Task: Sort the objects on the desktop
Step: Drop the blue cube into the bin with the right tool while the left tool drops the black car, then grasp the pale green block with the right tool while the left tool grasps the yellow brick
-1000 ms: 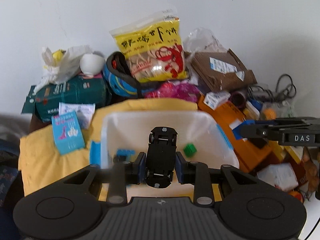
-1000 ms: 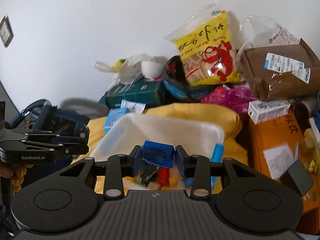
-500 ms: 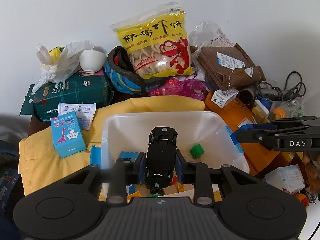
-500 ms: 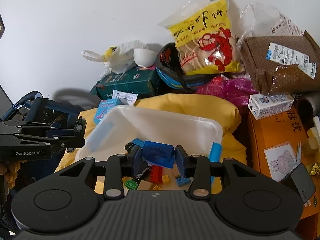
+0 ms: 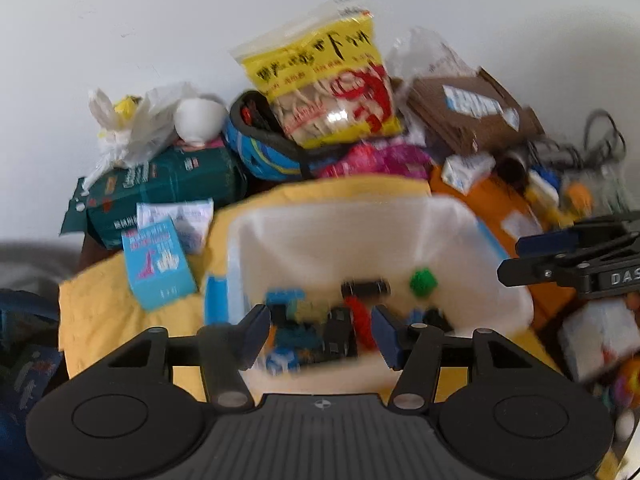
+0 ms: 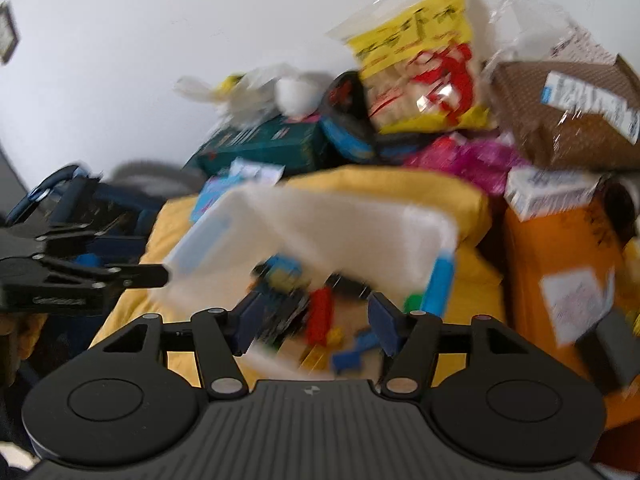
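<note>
Both hand-held grippers, left (image 5: 318,334) and right (image 6: 312,326), released, jaws spread over white bin (image 5: 360,232) of blurred toy bricks; snack bag (image 5: 324,84) behind.

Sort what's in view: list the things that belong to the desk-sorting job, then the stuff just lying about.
Job: white bin, toy bricks inside, left gripper and right gripper, both open.

Lying about: yellow snack bag, green box, brown parcel, white bowl.
</note>
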Demonstrator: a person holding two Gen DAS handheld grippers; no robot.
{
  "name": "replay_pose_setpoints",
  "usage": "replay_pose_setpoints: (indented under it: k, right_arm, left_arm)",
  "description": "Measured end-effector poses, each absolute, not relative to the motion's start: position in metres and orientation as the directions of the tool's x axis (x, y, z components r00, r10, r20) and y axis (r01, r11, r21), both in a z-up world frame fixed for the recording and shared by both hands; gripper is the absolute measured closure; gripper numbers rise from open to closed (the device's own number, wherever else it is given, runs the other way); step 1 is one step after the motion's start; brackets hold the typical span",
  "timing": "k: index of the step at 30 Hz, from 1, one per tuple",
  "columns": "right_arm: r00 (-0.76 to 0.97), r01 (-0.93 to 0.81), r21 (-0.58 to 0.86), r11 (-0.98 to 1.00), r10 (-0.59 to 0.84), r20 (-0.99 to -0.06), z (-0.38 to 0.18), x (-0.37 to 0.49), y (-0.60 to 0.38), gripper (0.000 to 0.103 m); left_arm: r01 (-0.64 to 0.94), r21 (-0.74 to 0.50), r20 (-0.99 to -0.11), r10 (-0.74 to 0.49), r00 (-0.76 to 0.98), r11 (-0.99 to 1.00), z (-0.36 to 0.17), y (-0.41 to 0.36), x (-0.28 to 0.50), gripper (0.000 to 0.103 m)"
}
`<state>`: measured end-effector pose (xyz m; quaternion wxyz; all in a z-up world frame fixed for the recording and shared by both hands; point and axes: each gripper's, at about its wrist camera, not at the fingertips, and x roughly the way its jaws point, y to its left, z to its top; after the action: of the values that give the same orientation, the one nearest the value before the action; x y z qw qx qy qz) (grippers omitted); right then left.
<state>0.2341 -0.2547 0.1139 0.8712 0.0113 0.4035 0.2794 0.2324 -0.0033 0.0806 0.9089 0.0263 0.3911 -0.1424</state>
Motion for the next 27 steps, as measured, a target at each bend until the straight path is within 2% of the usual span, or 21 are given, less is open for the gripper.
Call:
replay_pose_setpoints:
  k: [5,9,13,17,18,19,21,22,23,25,27]
  right_arm:
    - [0.42,-0.552,0.218,0.805,0.494,-0.761,0.055,0.18,-0.229,0.041]
    - [0.363,-0.524,0.21,0.825,0.439,-0.822,-0.001,0.164,-0.203,0.041]
    - [0.381,-0.46,0.217,0.861,0.413,-0.827,-0.023,0.167,-0.188,0.042]
    - [0.373,-0.421,0.248,0.873,0.415,-0.83,-0.033,0.171,-0.185,0.051]
    - [0.366,-0.407,0.268,0.873,0.425,-0.828,-0.033,0.173,-0.186,0.056]
    - [0.364,-0.399,0.284,0.872,0.435,-0.824,-0.031,0.174,-0.187,0.066]
    - [0.366,-0.402,0.287,0.87,0.439,-0.82,-0.027,0.175,-0.19,0.066]
    - [0.367,-0.408,0.289,0.866,0.446,-0.817,-0.026,0.174,-0.193,0.066]
    - [0.367,-0.413,0.286,0.865,0.446,-0.817,-0.025,0.173,-0.195,0.066]
    - [0.37,-0.413,0.285,0.865,0.446,-0.815,-0.024,0.171,-0.2,0.066]
    - [0.388,-0.413,0.289,0.864,0.453,-0.803,-0.019,0.169,-0.207,0.066]
  left_arm:
    - [0.292,-0.091,-0.749,-0.258,0.61,0.952,0.026,-0.004,0.189,0.043]
    - [0.316,-0.032,-0.8,-0.214,0.561,0.948,-0.026,-0.012,0.185,0.043]
    - [0.314,-0.02,-0.801,-0.203,0.563,0.949,-0.052,-0.018,0.195,0.043]
    - [0.348,-0.003,-0.799,-0.212,0.563,0.938,-0.065,-0.028,0.206,0.043]
    - [0.346,-0.003,-0.803,-0.208,0.559,0.938,-0.07,-0.027,0.208,0.043]
    - [0.34,0.0,-0.808,-0.2,0.555,0.941,-0.073,-0.026,0.21,0.043]
    - [0.326,-0.015,-0.817,-0.2,0.542,0.945,-0.08,-0.021,0.212,0.044]
    - [0.321,-0.029,-0.812,-0.21,0.545,0.947,-0.079,-0.018,0.212,0.048]
    - [0.322,-0.035,-0.808,-0.217,0.548,0.946,-0.079,-0.017,0.212,0.058]
    - [0.334,-0.05,-0.803,-0.237,0.546,0.941,-0.076,-0.014,0.211,0.068]
    - [0.335,-0.064,-0.796,-0.251,0.551,0.94,-0.072,-0.012,0.209,0.069]
